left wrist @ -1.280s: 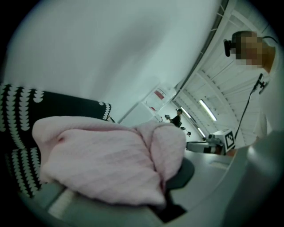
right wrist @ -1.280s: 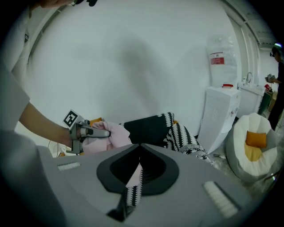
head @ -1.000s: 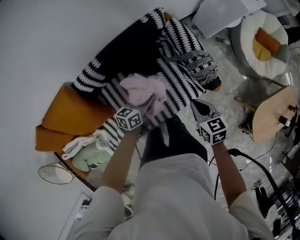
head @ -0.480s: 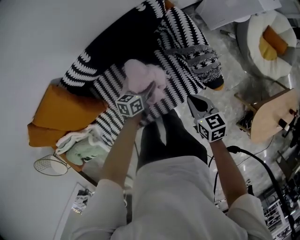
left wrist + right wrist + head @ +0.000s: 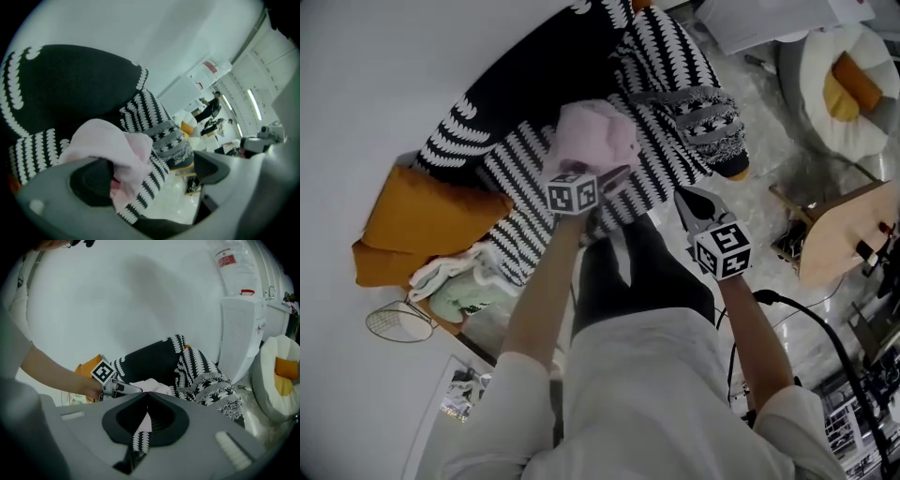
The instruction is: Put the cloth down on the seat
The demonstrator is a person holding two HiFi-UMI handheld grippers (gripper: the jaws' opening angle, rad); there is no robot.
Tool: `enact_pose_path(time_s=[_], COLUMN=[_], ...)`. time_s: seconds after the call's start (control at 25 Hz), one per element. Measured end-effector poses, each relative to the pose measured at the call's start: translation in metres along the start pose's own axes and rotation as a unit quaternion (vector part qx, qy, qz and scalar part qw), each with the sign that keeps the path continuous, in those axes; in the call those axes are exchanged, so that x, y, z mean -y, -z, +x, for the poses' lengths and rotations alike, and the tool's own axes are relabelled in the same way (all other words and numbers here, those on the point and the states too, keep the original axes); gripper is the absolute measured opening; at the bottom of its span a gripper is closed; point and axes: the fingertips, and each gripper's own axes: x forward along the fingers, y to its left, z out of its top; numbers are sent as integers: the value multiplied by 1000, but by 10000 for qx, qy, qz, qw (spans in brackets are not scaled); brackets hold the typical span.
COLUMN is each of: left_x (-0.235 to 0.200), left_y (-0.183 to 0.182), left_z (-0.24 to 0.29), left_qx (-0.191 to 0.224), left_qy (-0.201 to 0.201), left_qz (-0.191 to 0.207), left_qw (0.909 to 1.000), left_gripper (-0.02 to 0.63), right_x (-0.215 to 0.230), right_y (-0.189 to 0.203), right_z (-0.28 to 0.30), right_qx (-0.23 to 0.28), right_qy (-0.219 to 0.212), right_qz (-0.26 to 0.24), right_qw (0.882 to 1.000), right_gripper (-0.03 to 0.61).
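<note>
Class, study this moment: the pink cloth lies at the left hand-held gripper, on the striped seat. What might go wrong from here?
1. The left hand-held gripper is opening its jaws, yet the pink cloth drapes against one pad; it may snag and lift away with the tool.
2. The cloth sits bunched near the front edge of the striped seat, so it might slide towards the floor.
</note>
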Motion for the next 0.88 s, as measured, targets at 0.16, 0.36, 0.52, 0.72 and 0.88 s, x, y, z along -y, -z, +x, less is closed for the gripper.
enact_pose_path(time_s=[0.16, 0.36, 0.52, 0.72, 0.88], left_x=[15, 46, 82, 119, 149], left_y=[-3, -25, -34, -32, -29], left_z=[-17, -58, -92, -126, -160], left_qx=[-9, 254, 476, 680, 1047], left_qy=[-97, -95, -64, 119, 209], left_qz=[63, 218, 261, 446, 591], left_qw=[9999, 9994, 9985, 9966, 9925], left_gripper=[526, 526, 525, 467, 389], right_x=[-2, -11, -22, -47, -74], right_y=[-19, -40, -46, -56, -56], right_z=[-7, -28, -56, -74, -90], right_qx=[63, 170, 147, 209, 231], right_qy=[-67, -83, -93, -131, -146], right_qz=[-66, -140, -282, -557, -712], right_qw=[9999, 9997, 9995, 9981, 9971], right_gripper=[3, 3, 3, 3, 3])
